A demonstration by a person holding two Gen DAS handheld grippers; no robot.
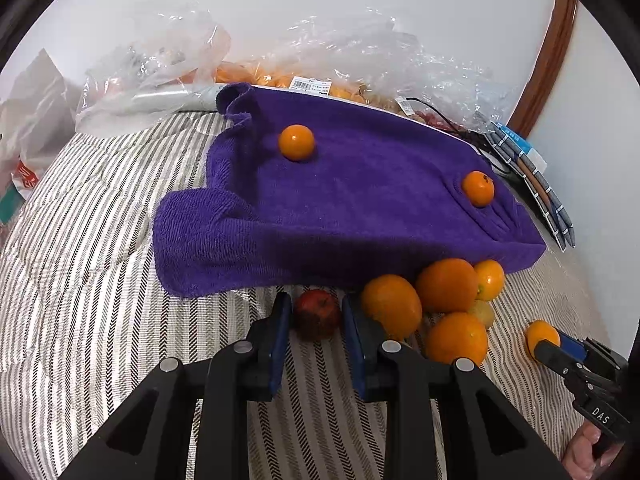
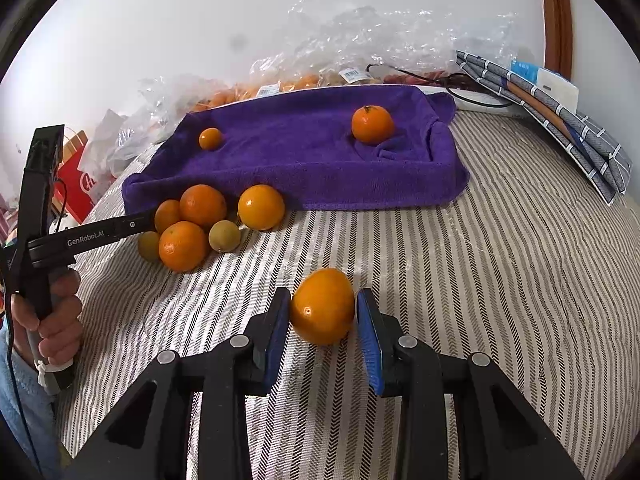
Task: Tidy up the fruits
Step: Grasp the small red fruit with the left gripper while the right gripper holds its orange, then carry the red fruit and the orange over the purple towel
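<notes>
A purple towel point(image 1: 360, 200) lies on the striped bed, with two small oranges on it point(image 1: 296, 142) point(image 1: 477, 188). In front of it lies a pile of oranges point(image 1: 446, 285) and a small red apple point(image 1: 317, 313). My left gripper point(image 1: 316, 312) is closed around the red apple, pads touching its sides. My right gripper point(image 2: 323, 312) is shut on an orange point(image 2: 322, 306) on the bedspread; it also shows in the left wrist view point(image 1: 552, 346). The pile point(image 2: 202, 205), the towel point(image 2: 304, 148) and its oranges point(image 2: 372, 124) point(image 2: 210, 138) show in the right wrist view.
Clear plastic bags of fruit point(image 1: 304, 76) line the wall behind the towel. A folded checked cloth point(image 2: 560, 120) lies at the far right. A red and white bag point(image 2: 78, 184) stands at the left. A black cable point(image 1: 440, 116) runs behind the towel.
</notes>
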